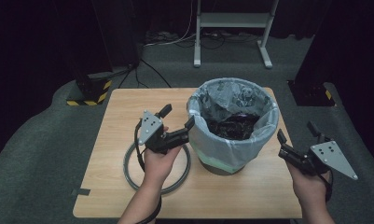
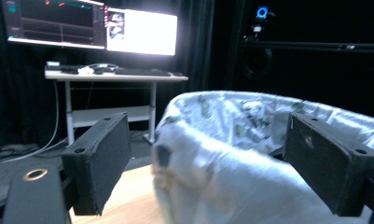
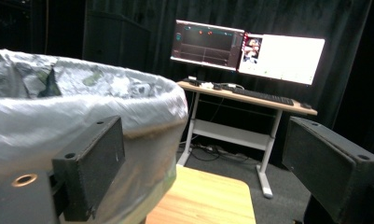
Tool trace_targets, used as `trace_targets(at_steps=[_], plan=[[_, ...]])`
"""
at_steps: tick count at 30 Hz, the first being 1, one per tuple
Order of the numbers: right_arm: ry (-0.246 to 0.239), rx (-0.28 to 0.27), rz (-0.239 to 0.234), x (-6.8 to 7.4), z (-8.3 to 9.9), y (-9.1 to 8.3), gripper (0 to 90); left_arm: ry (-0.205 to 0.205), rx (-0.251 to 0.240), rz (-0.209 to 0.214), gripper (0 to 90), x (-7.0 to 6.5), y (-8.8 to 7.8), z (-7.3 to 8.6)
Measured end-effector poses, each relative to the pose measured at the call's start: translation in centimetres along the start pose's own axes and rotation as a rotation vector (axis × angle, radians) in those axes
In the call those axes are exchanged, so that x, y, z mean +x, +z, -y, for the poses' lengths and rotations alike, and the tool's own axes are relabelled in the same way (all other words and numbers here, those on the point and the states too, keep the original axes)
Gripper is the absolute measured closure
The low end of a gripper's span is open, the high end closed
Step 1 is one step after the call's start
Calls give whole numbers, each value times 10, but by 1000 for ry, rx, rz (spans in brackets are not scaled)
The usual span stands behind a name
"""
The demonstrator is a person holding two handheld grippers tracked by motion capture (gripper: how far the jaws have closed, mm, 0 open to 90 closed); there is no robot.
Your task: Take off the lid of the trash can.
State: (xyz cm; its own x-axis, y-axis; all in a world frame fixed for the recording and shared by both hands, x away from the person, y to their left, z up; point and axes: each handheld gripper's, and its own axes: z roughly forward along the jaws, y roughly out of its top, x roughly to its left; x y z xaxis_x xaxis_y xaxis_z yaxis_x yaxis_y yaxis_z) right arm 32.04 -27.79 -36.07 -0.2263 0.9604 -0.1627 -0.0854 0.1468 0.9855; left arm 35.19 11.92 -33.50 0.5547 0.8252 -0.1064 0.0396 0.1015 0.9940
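From my remote seat, I see the left gripper (image 1: 177,117) with its jaws spread wide and nothing between them; one jaw tip sits just beside the bin's near-left rim, though I cannot tell whether it touches the liner. In the left gripper view, the bin's bag-lined rim fills the space ahead of and between the two black jaws, not clamped by either. The right gripper (image 1: 296,135) also has its jaws released and empty, hovering just off the bin's right side, pointing toward it.

The waste bin (image 1: 231,149), lined with a pale grey plastic bag (image 1: 222,100) folded over its rim, stands upright on the table, toward the far right of its top, with dark contents showing inside. A grey ring (image 1: 128,172) lies flat on the table to the left of the bin, under my left hand (image 1: 157,163).

The wooden table (image 1: 250,196) stands on grey carpeted floor. Beyond the bin, in the gripper views, a desk (image 3: 250,100) carries lit monitors (image 3: 282,58) against black curtains.
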Motion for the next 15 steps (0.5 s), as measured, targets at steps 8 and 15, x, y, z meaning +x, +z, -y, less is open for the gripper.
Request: trace_targets(at_steps=[8, 15], plan=[[-20, -26, -9, 7, -18, -1, 150, -12, 52, -23, 244, -9, 23, 3], [-17, -30, -19, 11, -36, 3, 214, -57, 106, -21, 358, -8, 37, 1]])
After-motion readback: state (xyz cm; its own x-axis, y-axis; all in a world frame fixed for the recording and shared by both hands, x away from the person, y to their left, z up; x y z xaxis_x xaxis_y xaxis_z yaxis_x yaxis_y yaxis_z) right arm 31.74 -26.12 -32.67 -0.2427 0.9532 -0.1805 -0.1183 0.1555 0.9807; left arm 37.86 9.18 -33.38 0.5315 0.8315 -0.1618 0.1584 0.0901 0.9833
